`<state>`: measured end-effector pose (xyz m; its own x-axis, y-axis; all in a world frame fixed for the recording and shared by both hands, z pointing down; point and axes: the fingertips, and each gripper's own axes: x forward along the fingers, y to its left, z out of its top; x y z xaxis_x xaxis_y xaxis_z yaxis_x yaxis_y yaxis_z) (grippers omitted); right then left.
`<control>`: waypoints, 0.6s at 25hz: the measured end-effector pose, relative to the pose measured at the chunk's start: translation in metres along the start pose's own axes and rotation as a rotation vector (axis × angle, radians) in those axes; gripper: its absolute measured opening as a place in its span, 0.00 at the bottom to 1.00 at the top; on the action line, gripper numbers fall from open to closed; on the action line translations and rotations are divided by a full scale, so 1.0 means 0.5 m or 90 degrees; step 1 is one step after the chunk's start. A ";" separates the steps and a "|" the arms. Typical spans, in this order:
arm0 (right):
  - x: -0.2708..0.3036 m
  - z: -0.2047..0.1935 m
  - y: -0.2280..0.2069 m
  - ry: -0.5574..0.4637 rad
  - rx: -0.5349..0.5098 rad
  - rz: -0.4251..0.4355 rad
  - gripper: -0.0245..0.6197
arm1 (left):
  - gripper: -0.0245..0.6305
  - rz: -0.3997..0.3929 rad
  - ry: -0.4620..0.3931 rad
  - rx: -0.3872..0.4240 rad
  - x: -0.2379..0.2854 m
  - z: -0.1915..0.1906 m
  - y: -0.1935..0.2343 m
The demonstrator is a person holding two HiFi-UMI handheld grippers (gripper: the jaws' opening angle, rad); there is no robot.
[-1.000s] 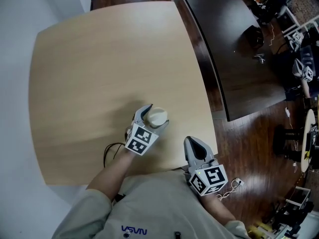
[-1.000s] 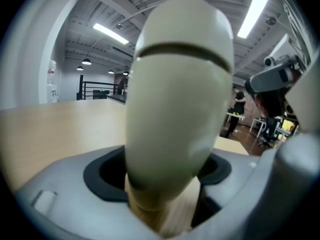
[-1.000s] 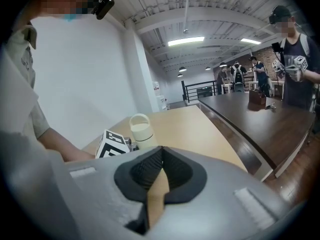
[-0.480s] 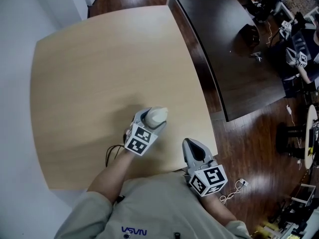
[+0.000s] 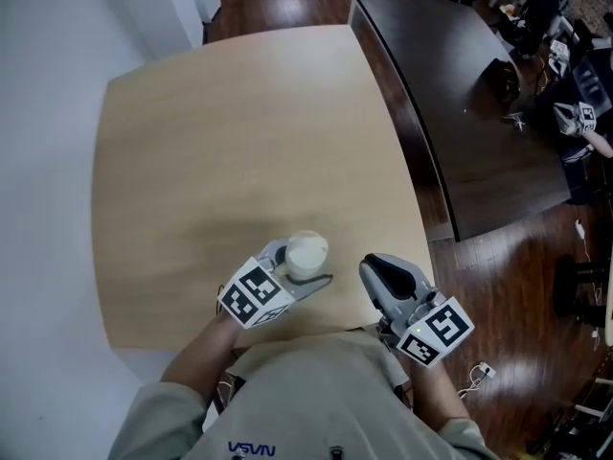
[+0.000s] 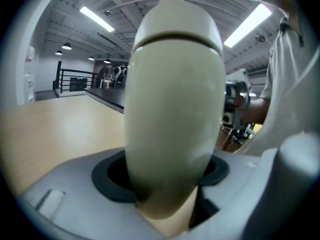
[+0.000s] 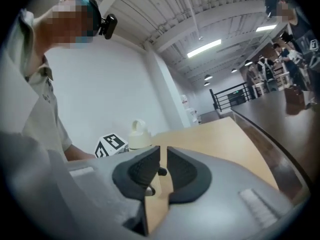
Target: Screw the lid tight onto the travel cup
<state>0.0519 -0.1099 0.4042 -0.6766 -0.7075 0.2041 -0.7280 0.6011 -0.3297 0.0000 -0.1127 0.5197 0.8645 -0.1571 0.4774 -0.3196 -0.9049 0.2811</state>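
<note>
The cream travel cup (image 5: pixel 306 253) with its loop-handled lid (image 7: pixel 137 128) is near the table's front edge. My left gripper (image 5: pixel 299 264) has its wide-set jaws round the cup's body, and the dark pads touch both sides. Those jaws have just been opening a little with the cup still between them. In the left gripper view the cup (image 6: pixel 172 109) fills the middle between the jaws of the left gripper (image 6: pixel 165 174). My right gripper (image 5: pixel 381 266) hovers to the right of the cup and apart from it. The right gripper (image 7: pixel 163 164) shows only a thin slit between its pads. Its jaws have just been opening a crack, with nothing in them.
The light wooden table (image 5: pixel 239 132) stretches away beyond the cup. A dark table (image 5: pixel 460 94) stands to the right across a gap of wooden floor. The person's torso is close against the near table edge.
My left gripper has risen and drawn back toward the table's front edge with the cup between its jaws. The right gripper has risen a little and tilted up.
</note>
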 end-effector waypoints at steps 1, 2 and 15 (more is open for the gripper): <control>0.002 0.015 0.015 -0.005 -0.007 0.035 0.11 | 0.54 -0.014 0.000 -0.003 -0.016 0.002 -0.015; 0.004 0.029 0.033 -0.008 -0.014 0.073 0.15 | 0.54 -0.029 0.000 -0.007 -0.033 0.005 -0.030; 0.022 0.096 0.304 0.032 -0.136 0.516 0.48 | 0.54 -0.195 0.078 0.062 -0.148 -0.008 -0.206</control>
<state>-0.0608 -0.0441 0.3123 -0.9997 -0.0125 0.0214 -0.0168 0.9772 -0.2115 -0.0328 -0.0063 0.4585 0.8596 0.1709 0.4815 -0.0093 -0.9370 0.3491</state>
